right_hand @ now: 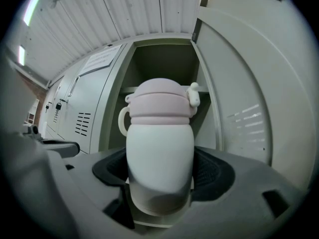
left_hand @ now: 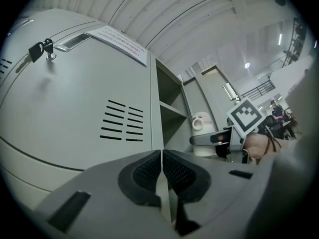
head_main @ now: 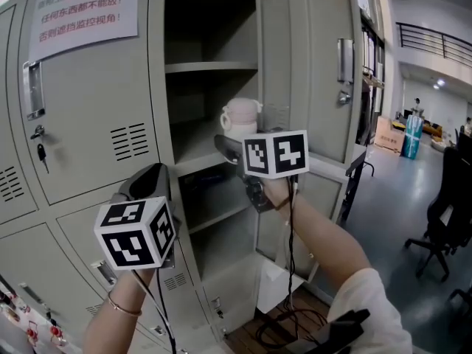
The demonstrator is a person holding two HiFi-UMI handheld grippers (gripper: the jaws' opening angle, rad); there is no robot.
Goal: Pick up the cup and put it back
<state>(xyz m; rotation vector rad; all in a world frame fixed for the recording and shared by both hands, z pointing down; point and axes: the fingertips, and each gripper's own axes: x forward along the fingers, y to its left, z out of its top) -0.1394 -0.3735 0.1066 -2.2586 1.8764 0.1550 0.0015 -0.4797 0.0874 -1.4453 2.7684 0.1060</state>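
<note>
A white cup with a pink lid and a side loop handle stands upright between the pads of my right gripper, which is shut on its body. In the head view the cup hangs in front of the open locker compartment, above its middle shelf, with the right gripper under and behind it. My left gripper is lower left, before a closed locker door. Its pads meet with nothing between them. From there the cup shows to the right.
The open locker has an upper shelf and its door swung to the right. A paper notice and a key in a lock are on the closed door at left. Cables lie on the floor; an office chair stands at right.
</note>
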